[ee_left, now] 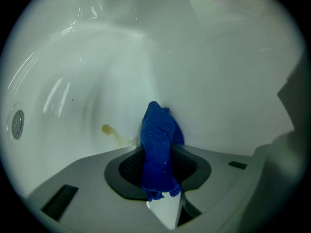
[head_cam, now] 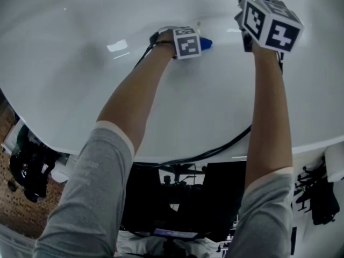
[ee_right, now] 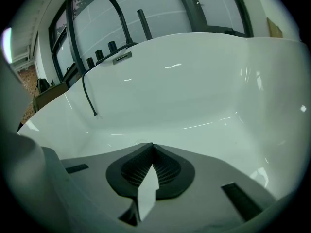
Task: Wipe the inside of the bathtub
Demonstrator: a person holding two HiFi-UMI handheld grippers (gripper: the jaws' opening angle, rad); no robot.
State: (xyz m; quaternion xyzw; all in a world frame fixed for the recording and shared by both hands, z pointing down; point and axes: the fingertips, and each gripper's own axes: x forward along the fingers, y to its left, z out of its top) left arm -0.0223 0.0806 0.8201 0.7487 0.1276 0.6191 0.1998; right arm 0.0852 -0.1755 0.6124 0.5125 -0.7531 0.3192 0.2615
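Your left gripper [head_cam: 196, 43] reaches deep into the white bathtub [head_cam: 75, 69]. Its jaws are clamped on a blue cloth [ee_left: 156, 140], which stands up bunched between them. The tip of the cloth presses against the tub's curved inner wall. Just to the left of the cloth, a small yellowish stain [ee_left: 108, 130] marks the white surface. Further left sits a round metal fitting [ee_left: 17, 124], possibly an overflow, though it is too small to be sure.

Your right gripper [ee_right: 152, 152] is held over the tub's interior, closer to you than the left one. Its jaws are pressed together with nothing between them.

The tub is glossy, with streaks of reflected light. On its far rim stand a dark curved tap [ee_right: 119, 18] and a thin dark hose [ee_right: 88, 96] hanging down the inside wall. A black cable [head_cam: 215, 150] trails over the near rim. Brick-patterned floor [head_cam: 8, 198] shows at the lower left.
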